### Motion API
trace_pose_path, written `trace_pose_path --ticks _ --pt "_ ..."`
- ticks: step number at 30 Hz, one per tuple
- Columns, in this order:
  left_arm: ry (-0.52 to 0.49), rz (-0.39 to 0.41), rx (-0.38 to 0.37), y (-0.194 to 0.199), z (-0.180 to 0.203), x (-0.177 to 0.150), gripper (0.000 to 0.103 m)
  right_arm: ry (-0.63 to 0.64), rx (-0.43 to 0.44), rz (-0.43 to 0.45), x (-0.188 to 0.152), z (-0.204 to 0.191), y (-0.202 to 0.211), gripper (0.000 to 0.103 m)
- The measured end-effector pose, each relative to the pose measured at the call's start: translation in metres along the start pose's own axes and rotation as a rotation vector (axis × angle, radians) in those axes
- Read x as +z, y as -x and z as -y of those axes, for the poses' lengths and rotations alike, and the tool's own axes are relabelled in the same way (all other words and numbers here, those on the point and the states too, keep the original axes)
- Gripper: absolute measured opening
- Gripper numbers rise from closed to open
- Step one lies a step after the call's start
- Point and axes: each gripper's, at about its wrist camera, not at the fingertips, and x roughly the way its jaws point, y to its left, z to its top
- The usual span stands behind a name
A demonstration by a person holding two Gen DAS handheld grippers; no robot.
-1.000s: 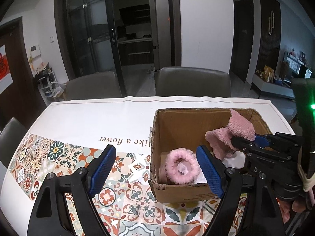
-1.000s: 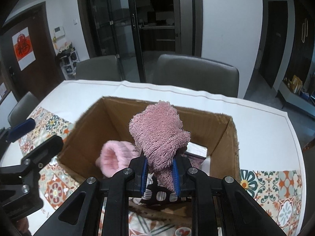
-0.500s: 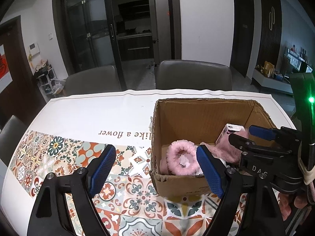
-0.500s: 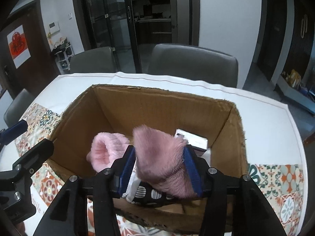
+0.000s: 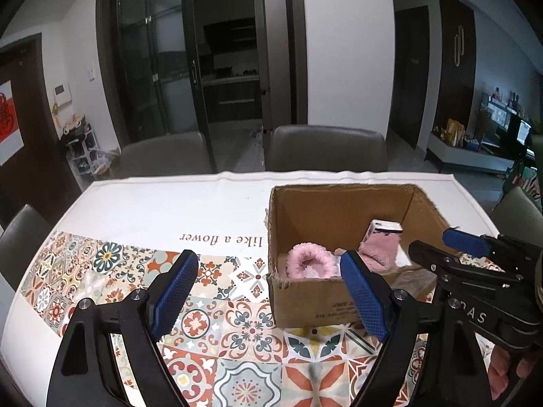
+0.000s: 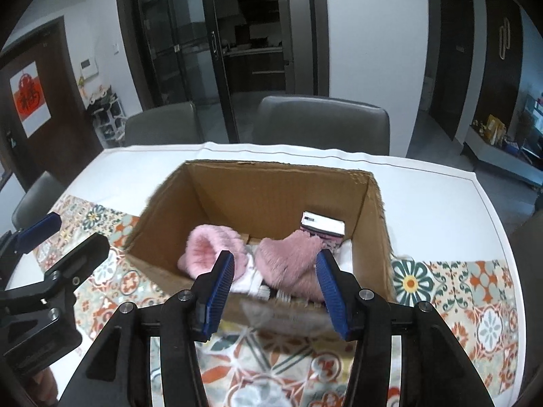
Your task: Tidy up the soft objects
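Cardboard box (image 6: 375,237) holds two pink fuzzy slippers (image 6: 292,264) and a carton (image 6: 322,229); both grippers' jaws spread, empty.

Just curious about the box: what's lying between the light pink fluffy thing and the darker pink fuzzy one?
In the right wrist view, white fabric lies between the light pink fluffy item and the darker pink one, inside the cardboard box.

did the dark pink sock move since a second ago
Yes. The dark pink sock was up above the box rim, clamped in the right gripper; now it lies down inside the box beside the light pink sock, with the fingers just opened and clear of it.
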Motion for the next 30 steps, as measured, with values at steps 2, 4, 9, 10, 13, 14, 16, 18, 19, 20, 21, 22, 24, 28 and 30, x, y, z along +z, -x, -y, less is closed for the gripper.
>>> trace_pose_path --ticks 2,4,9,10,13,14,16,18,19,20,21,22,24,28,30 --pt "-0.003 0.021 -0.009 0.014 -0.001 -0.002 0.088 -0.01 -0.001 0.014 -0.004 -0.002 0.014 0.052" --pt "-0.012 0.04 -0.023 0.029 -0.001 -0.006 0.088 -0.017 -0.003 0.029 -0.009 -0.005 0.028 0.052" --pt "-0.041 0.082 -0.034 0.062 -0.001 -0.013 0.089 -0.031 -0.028 0.071 -0.025 -0.012 0.068 0.052" --pt "-0.047 0.093 -0.036 0.069 0.0 -0.015 0.09 -0.035 -0.035 0.076 -0.028 -0.013 0.073 0.052" --pt "-0.064 0.123 -0.044 0.09 0.0 -0.022 0.092 -0.053 -0.057 0.094 -0.04 -0.016 0.093 0.052" --pt "-0.072 0.133 -0.05 0.098 0.001 -0.024 0.092 -0.063 -0.06 0.096 -0.045 -0.015 0.1 0.052" --pt "-0.079 0.142 -0.06 0.107 0.001 -0.028 0.094 -0.078 -0.066 0.098 -0.053 -0.016 0.111 0.052" --pt "-0.084 0.147 -0.066 0.117 0.001 -0.033 0.095 -0.09 -0.077 0.106 -0.061 -0.017 0.121 0.054" --pt "-0.088 0.149 -0.07 0.121 0.002 -0.036 0.096 -0.097 -0.081 0.109 -0.065 -0.017 0.127 0.055" --pt "-0.089 0.148 -0.072 0.125 0.003 -0.038 0.097 -0.105 -0.088 0.113 -0.069 -0.017 0.133 0.058" --pt "-0.089 0.149 -0.073 0.129 0.004 -0.04 0.097 -0.11 -0.098 0.117 -0.073 -0.018 0.138 0.058" --pt "-0.09 0.152 -0.076 0.133 0.004 -0.043 0.097 -0.11 -0.106 0.122 -0.075 -0.019 0.143 0.058" --pt "-0.091 0.157 -0.077 0.143 0.007 -0.048 0.099 -0.101 -0.125 0.133 -0.082 -0.021 0.154 0.058" --pt "-0.074 0.16 -0.073 0.161 0.009 -0.058 0.101 -0.099 -0.134 0.15 -0.093 -0.021 0.173 0.058" --pt "-0.065 0.163 -0.068 0.171 0.01 -0.064 0.102 -0.093 -0.139 0.161 -0.099 -0.022 0.184 0.061"
